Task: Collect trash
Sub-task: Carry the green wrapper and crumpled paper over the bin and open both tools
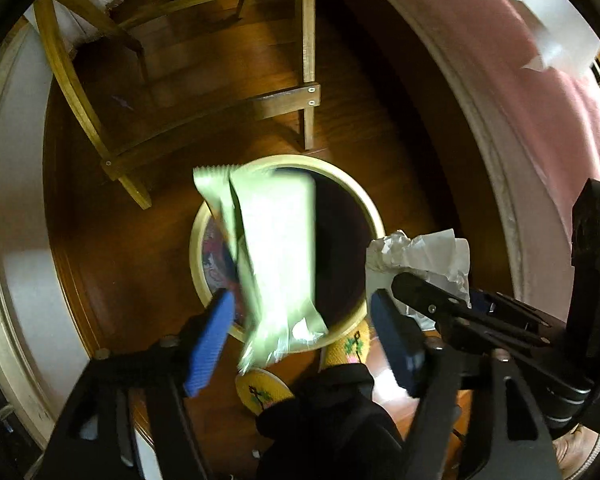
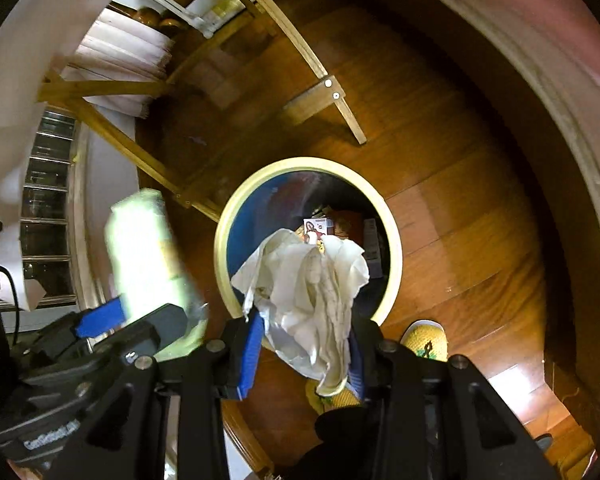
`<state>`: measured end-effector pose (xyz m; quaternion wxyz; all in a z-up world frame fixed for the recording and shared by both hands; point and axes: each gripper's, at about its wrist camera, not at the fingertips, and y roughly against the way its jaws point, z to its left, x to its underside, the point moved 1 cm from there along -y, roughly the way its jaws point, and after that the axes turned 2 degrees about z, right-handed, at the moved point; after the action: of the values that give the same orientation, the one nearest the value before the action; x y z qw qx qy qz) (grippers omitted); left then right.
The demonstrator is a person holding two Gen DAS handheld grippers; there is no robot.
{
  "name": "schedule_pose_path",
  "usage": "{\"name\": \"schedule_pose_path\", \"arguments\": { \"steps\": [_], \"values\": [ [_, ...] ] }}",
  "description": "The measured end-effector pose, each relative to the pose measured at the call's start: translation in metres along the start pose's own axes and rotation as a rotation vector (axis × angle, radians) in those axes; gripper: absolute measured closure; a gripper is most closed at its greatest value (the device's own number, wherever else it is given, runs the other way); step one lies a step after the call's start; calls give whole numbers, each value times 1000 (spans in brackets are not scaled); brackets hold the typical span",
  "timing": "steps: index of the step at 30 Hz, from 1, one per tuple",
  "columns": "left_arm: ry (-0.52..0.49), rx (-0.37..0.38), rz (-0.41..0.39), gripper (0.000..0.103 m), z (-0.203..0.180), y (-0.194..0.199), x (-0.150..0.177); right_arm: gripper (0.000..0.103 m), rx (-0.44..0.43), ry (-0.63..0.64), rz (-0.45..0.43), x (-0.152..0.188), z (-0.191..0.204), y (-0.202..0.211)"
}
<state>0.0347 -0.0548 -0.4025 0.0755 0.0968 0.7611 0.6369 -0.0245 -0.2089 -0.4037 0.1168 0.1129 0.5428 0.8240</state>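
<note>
A round trash bin [image 1: 374,216] with a cream rim stands on the wooden floor right below both grippers. In the left wrist view my left gripper [image 1: 304,344] is open, its blue pads wide apart. A pale green wrapper [image 1: 276,248] hangs blurred between them over the bin's mouth, close to the left pad, and neither pad presses on it. My right gripper [image 2: 304,356] is shut on a crumpled white paper [image 2: 308,280] above the bin [image 2: 396,248], which holds small boxes. The same paper [image 1: 420,252] shows at the right of the left wrist view. The wrapper [image 2: 144,248] also shows by the left gripper [image 2: 136,316].
A wooden chair frame [image 1: 308,60] stands just beyond the bin. A pink-covered round edge [image 1: 520,80] curves along the right. A person's yellow slippers [image 1: 260,390] [image 2: 426,340] are on the floor beside the bin, near the grippers.
</note>
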Motion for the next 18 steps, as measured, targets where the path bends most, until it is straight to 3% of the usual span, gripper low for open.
{"name": "schedule_pose_path", "arguments": {
  "steps": [3,12,18],
  "values": [
    [22,-5,6,14,12,-6,-4,65,-2,4,9,-9,2,-11],
    [43,-25,-96,13,24,26,-3,59,6,49,29,-24,20,-21],
    [65,-75,-121,13,30,52,-1,48,27,95,41,-24,37,-14]
  ]
}}
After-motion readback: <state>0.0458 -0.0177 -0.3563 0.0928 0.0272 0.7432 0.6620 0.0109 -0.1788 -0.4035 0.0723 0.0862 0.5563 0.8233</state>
